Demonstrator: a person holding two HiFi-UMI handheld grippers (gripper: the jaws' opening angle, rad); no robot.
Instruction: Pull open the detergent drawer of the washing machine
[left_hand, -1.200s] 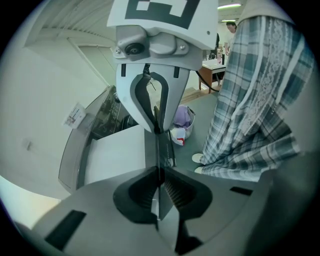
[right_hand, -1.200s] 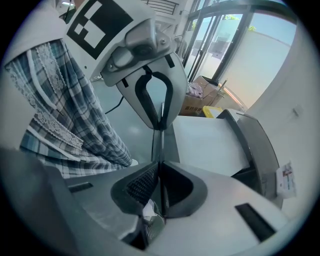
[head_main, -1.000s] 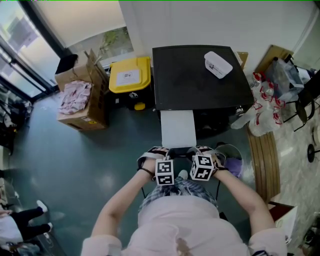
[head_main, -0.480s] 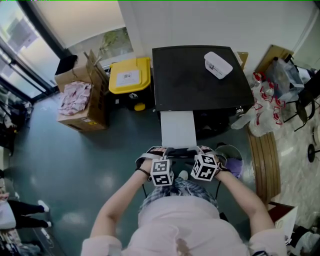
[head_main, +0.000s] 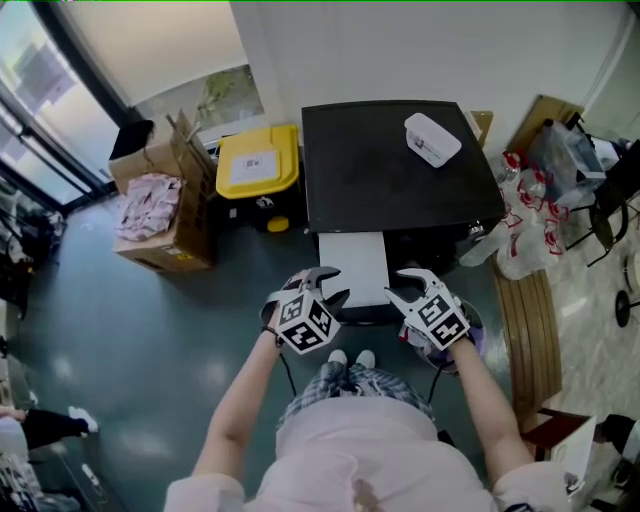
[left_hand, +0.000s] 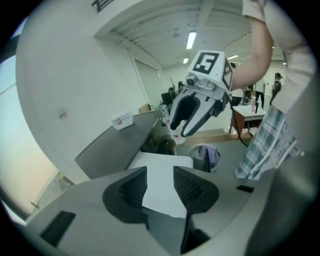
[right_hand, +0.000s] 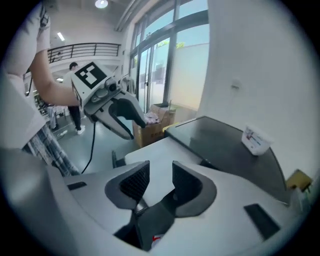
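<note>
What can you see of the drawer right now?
The drawer is a plain white rectangular panel, plastic by its look, pulled well out from the left part of the black machine's front and lying level. Only a smooth top shows, no compartments. The left tool and right tool hover off it over its front corners, jaws apart with nothing between them, having just been closing a little.

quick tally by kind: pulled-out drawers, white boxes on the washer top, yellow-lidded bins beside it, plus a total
pulled-out drawer: 1
white box on the washing machine: 1
yellow-lidded bin: 1
total: 3
</note>
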